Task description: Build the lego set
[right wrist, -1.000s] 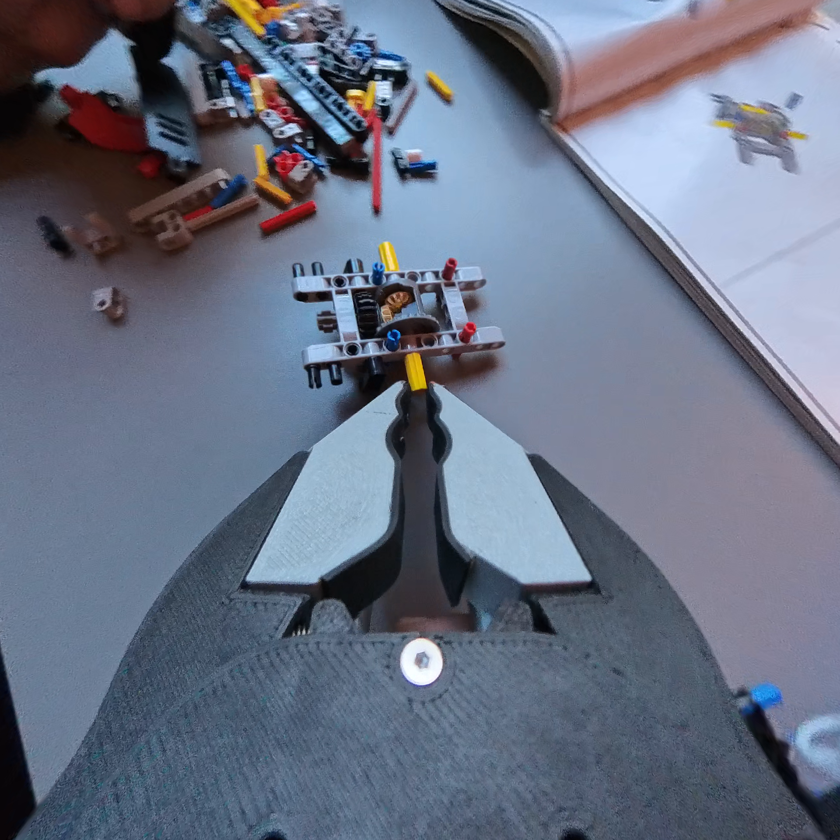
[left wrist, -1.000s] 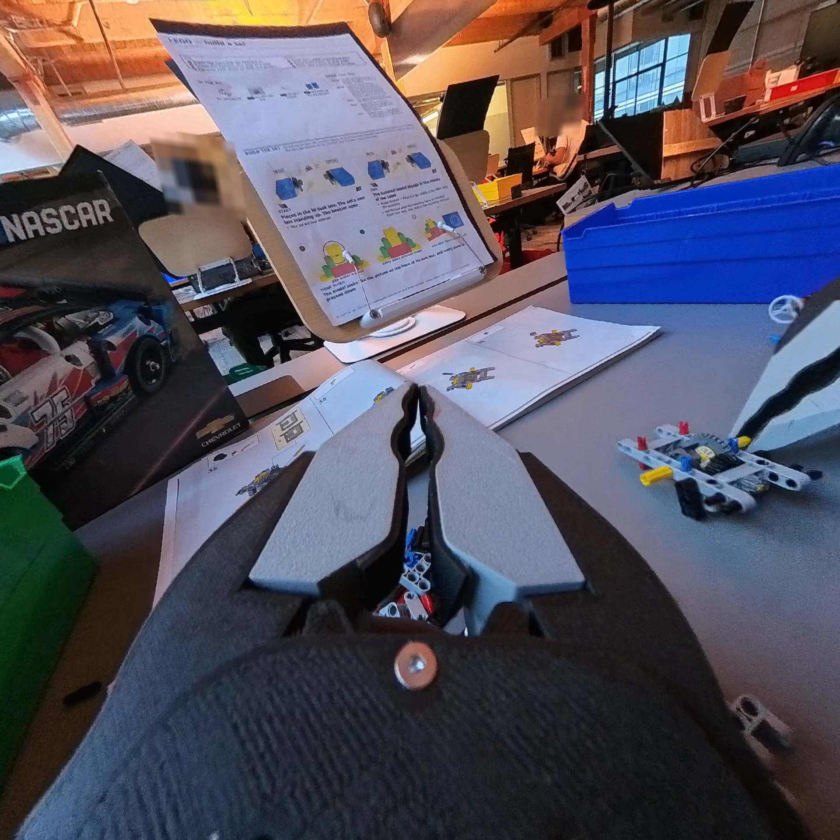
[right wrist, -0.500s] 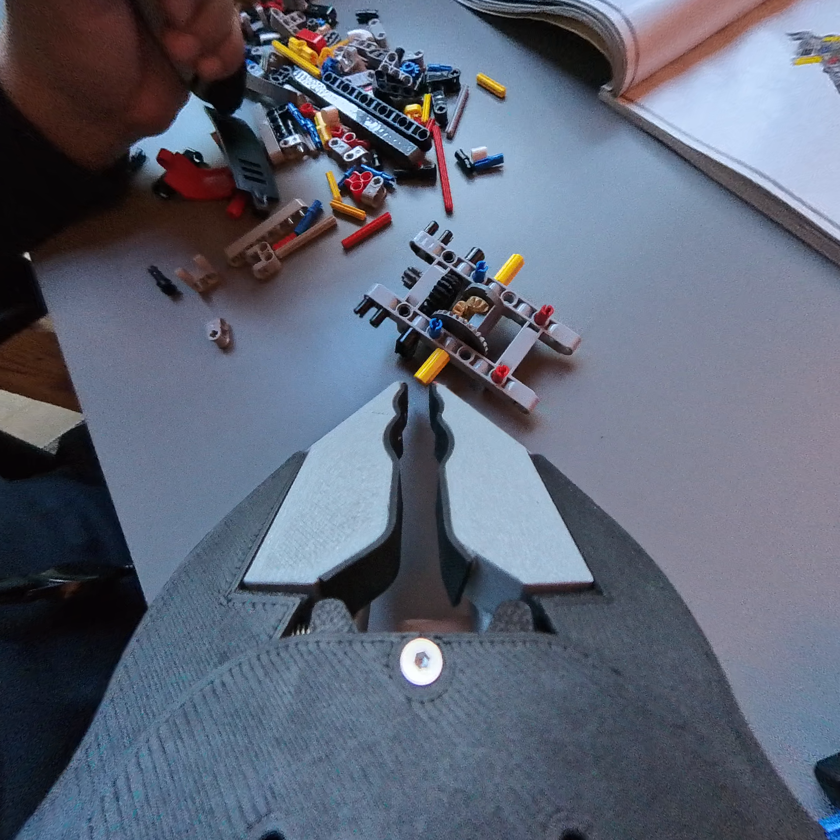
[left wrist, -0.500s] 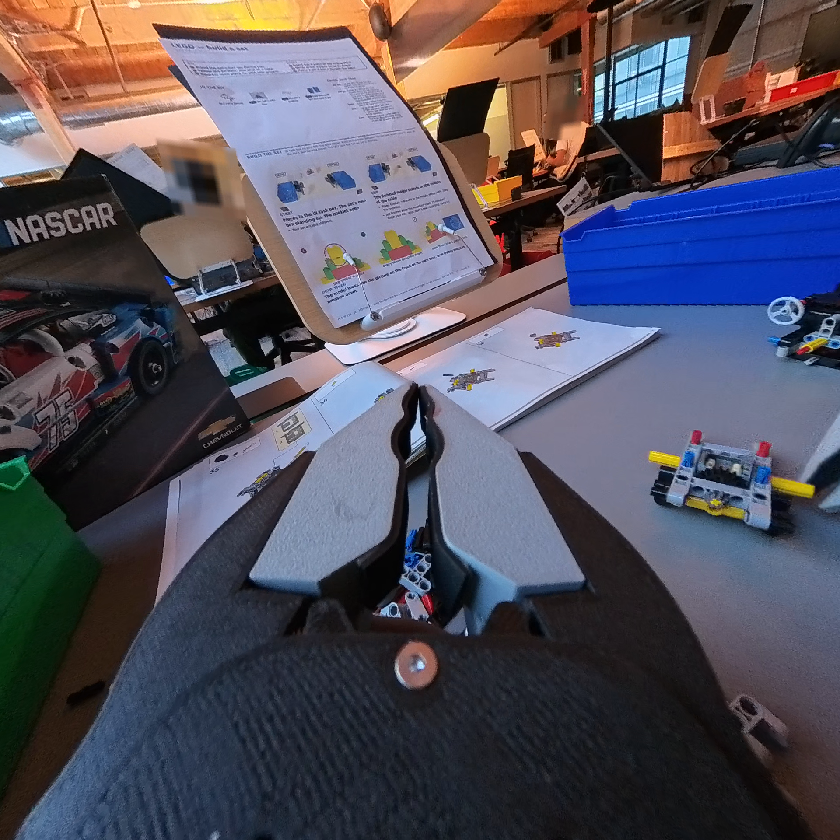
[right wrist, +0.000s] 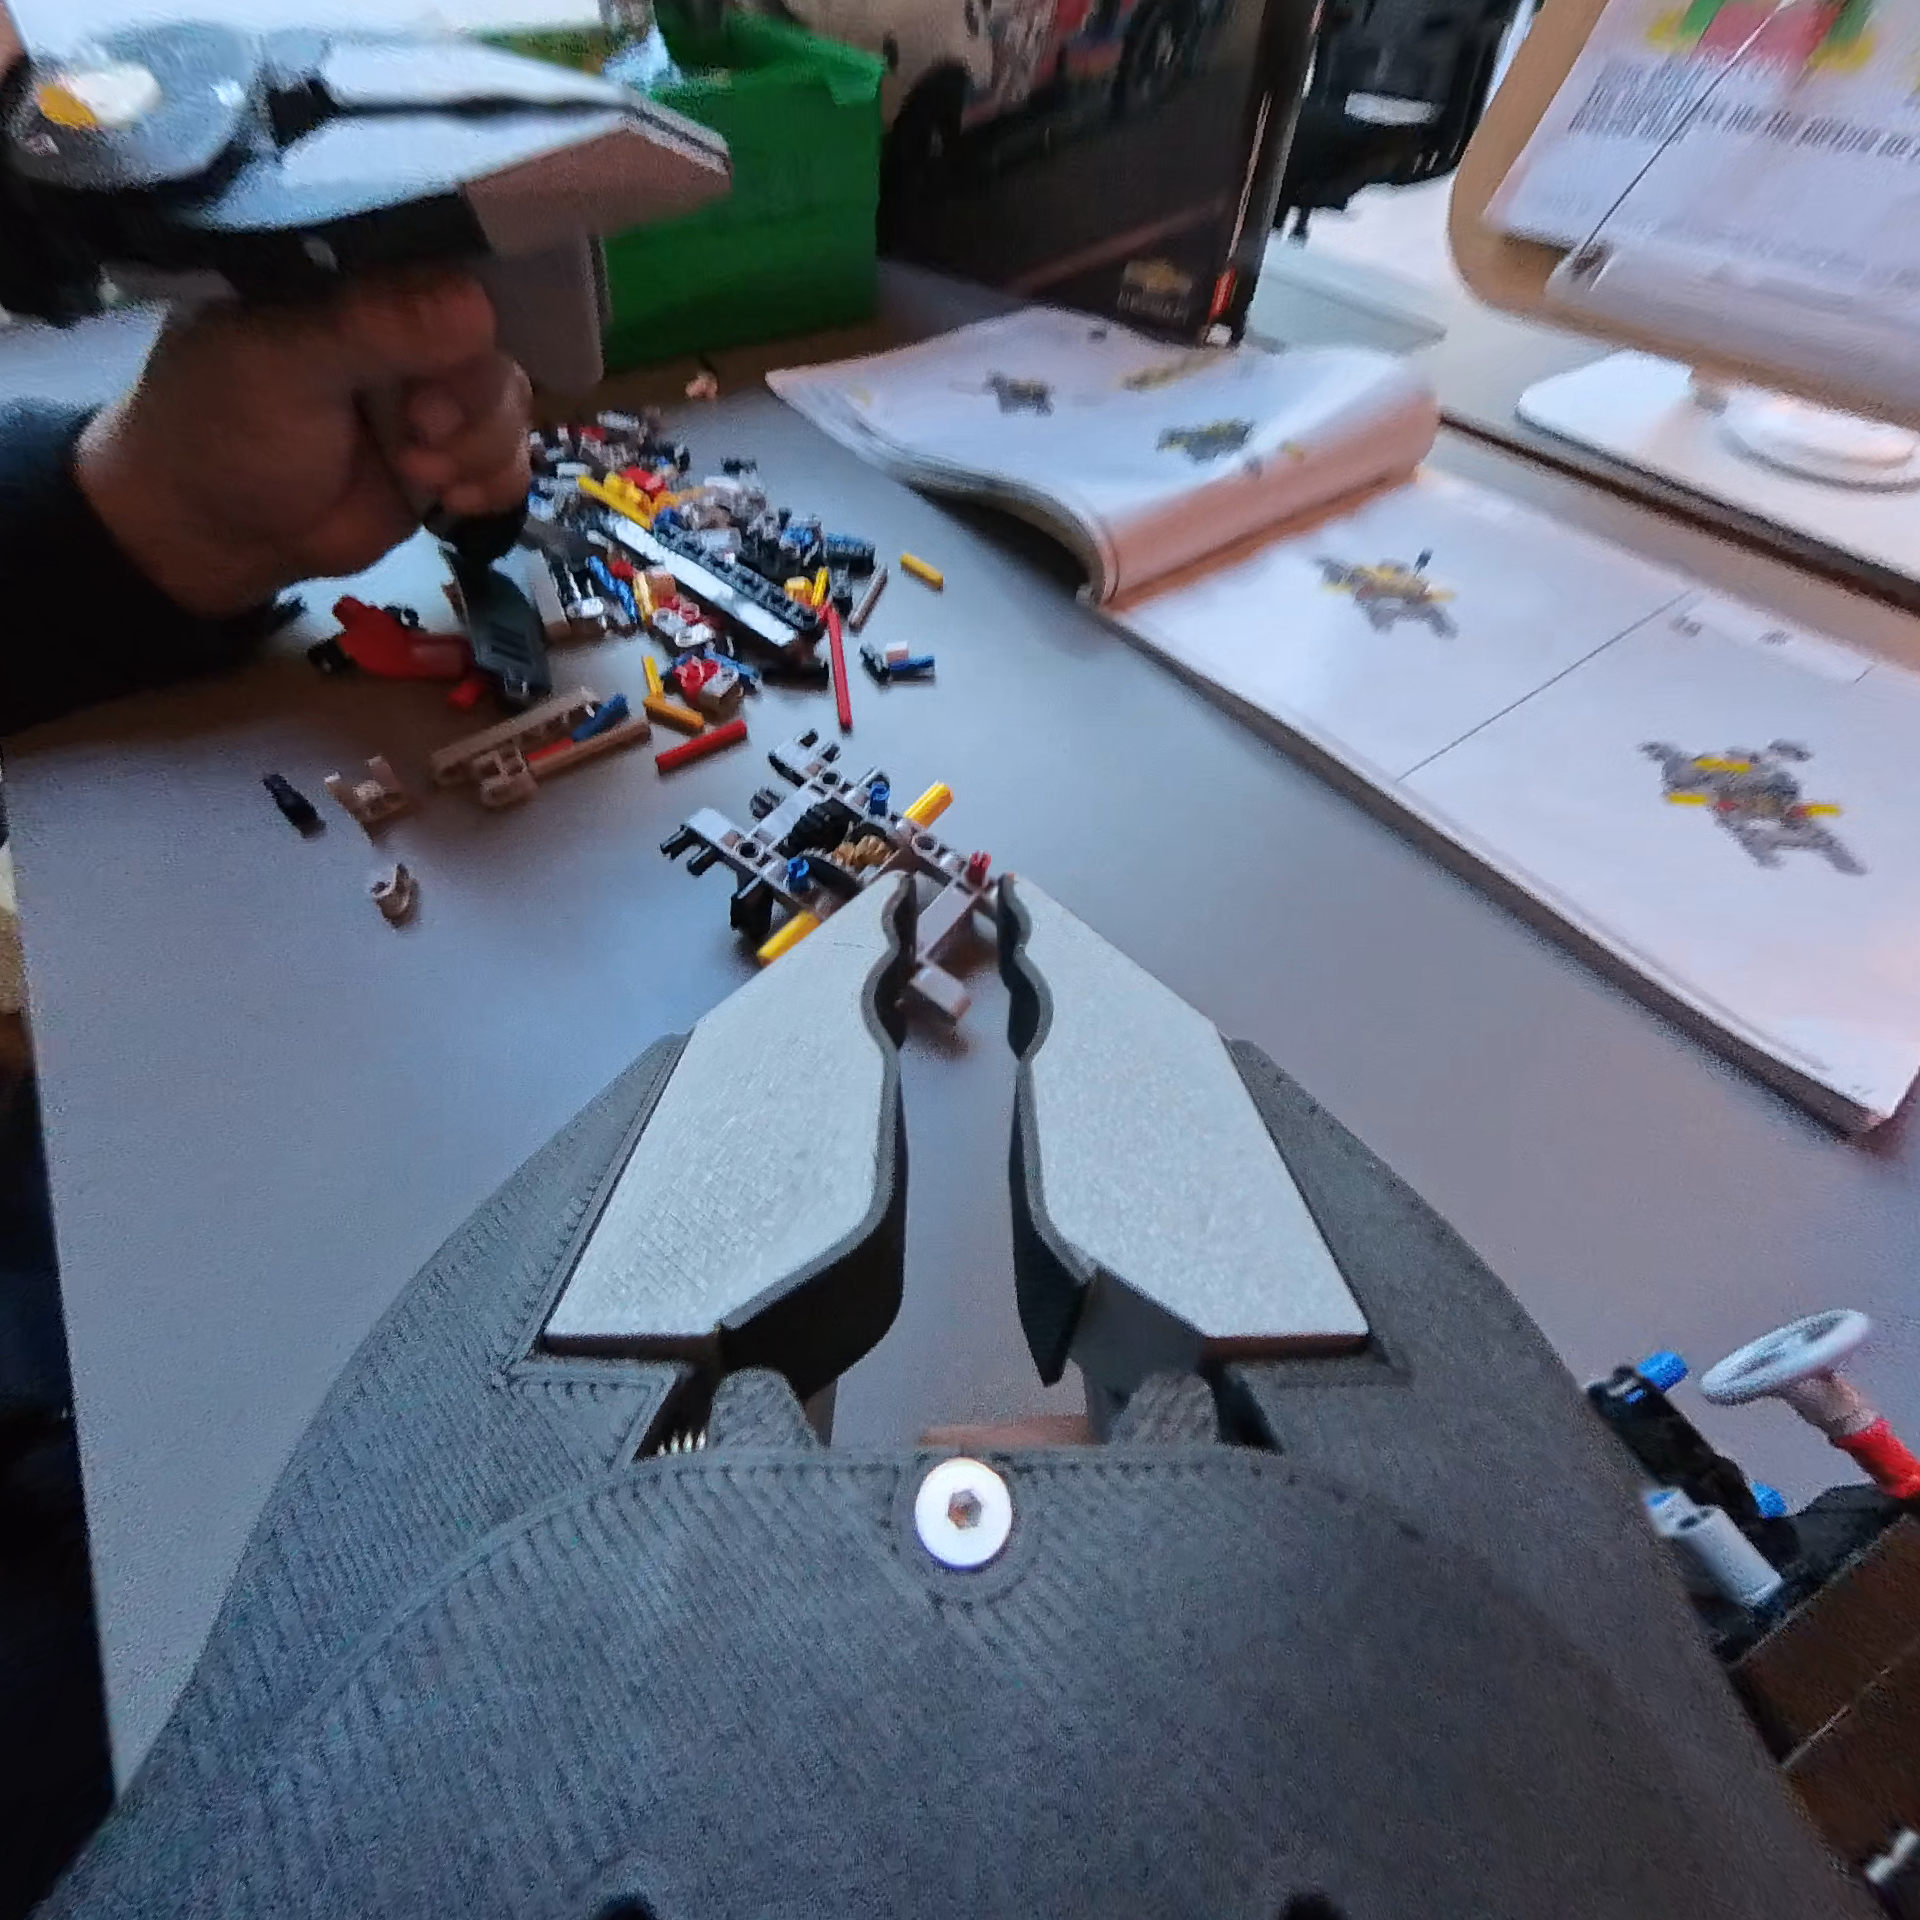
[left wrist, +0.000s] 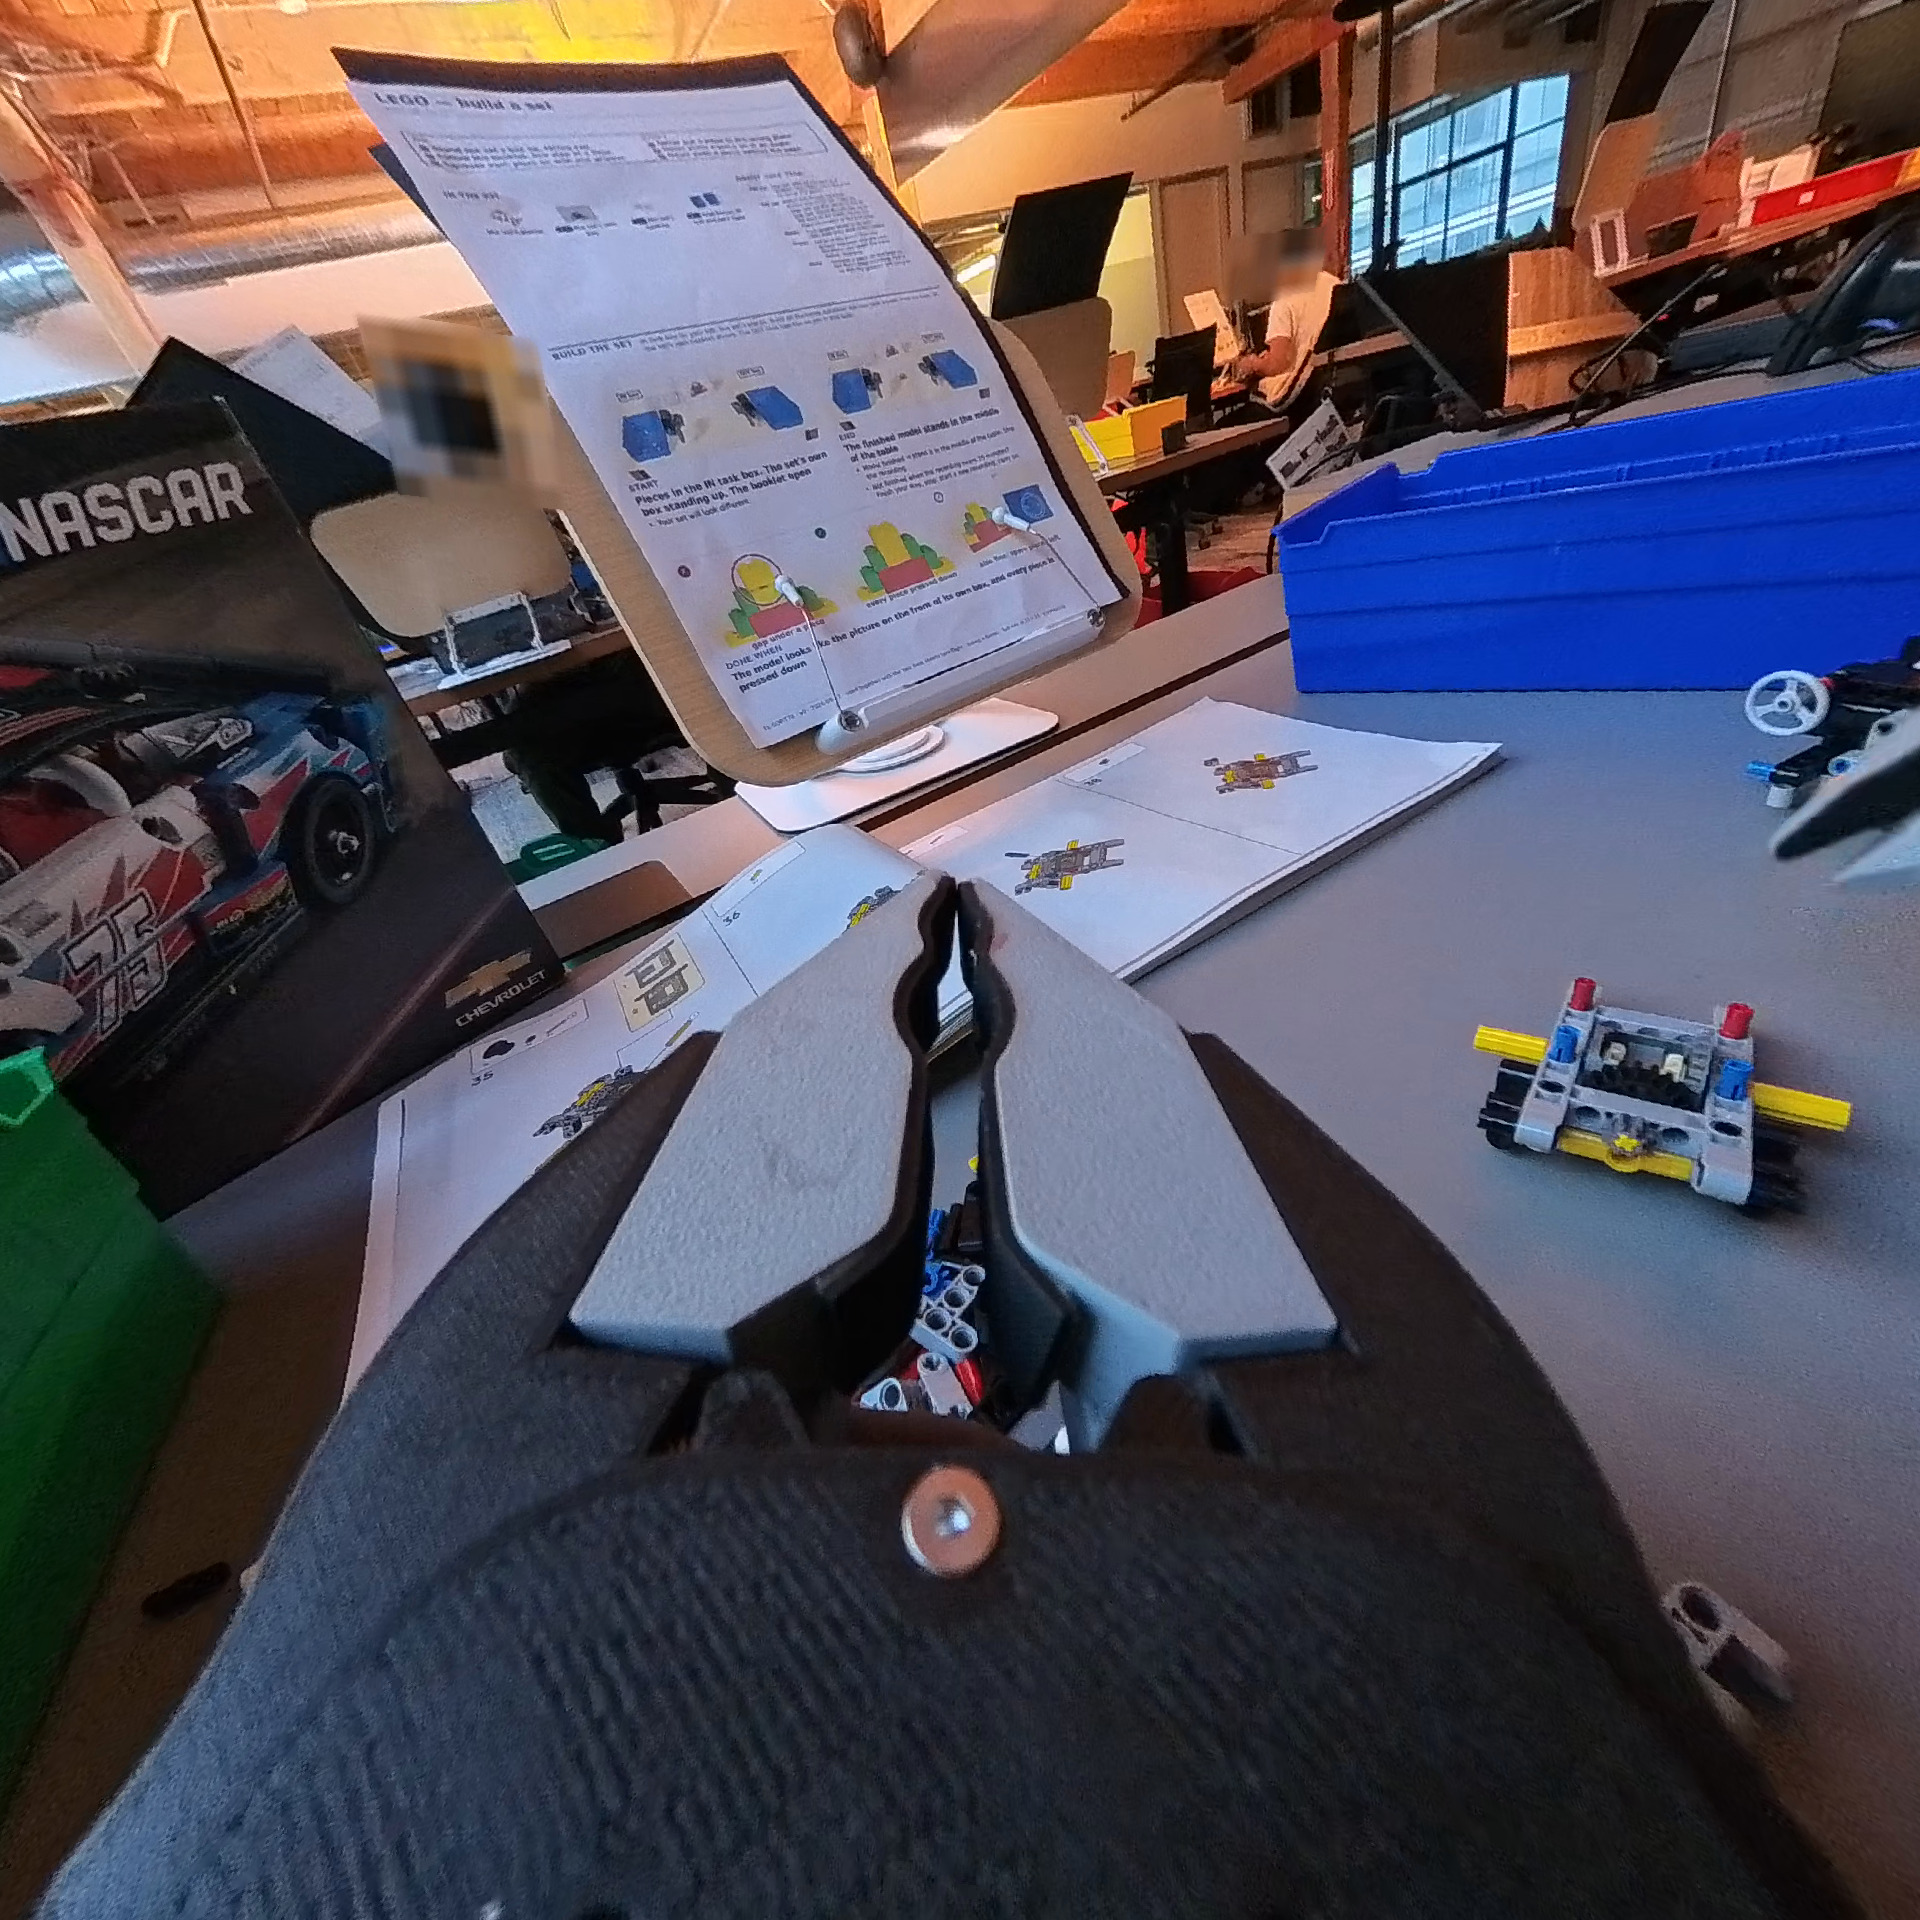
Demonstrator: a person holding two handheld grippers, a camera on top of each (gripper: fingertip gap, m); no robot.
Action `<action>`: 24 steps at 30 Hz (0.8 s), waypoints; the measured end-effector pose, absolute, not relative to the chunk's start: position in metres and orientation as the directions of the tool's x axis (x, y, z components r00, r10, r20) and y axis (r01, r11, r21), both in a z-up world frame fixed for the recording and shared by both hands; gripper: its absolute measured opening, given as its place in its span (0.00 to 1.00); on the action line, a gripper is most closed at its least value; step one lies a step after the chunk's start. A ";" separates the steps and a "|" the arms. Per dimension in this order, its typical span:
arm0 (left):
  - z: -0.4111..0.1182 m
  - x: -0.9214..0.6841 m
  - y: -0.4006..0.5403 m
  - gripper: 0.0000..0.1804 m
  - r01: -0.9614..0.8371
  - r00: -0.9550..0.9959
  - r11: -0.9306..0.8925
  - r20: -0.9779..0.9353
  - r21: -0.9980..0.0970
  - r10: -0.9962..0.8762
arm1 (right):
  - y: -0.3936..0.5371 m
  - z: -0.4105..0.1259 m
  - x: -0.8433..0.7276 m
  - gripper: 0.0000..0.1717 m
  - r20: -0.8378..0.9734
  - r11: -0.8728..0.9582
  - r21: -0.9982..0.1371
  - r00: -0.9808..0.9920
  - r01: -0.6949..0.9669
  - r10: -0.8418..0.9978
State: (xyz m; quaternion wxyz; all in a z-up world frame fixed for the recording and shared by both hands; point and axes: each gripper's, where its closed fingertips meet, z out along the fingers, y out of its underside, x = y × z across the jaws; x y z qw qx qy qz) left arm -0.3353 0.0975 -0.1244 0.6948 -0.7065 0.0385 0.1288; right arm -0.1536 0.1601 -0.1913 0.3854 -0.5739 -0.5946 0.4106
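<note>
Two hand-held grippers over a grey table [right wrist: 1351, 1039] scattered with toy building pieces.
At left, the left gripper [left wrist: 956, 896] is closed and empty above the loose pieces [right wrist: 675, 603]. Toward the right, the right gripper [right wrist: 951, 904] is slightly parted, its fingertips straddling, without gripping, a grey beam of the small gear frame [right wrist: 831, 842] directly ahead, lying diagonally.

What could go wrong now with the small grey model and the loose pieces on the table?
The right gripper is open, lined up with one thin part of the model; closing there might tilt it or pull it apart. The yellow rods stick out and could be knocked. The left gripper, shut, hangs above the loose pieces; lowering it might scatter them.
</note>
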 end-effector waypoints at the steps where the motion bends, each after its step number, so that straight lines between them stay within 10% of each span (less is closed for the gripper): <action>1: -0.124 -0.336 0.097 0.00 -0.235 0.963 -0.031 -0.237 -0.972 0.126 | 0.161 -0.187 -0.154 0.07 -0.006 0.009 -0.941 -0.043 0.339 0.999; 24: -0.124 -0.340 0.097 0.00 -0.215 0.967 -0.027 -0.216 -0.976 0.136 | 0.163 -0.172 -0.153 0.08 -0.065 -0.046 -0.970 -0.071 0.240 0.995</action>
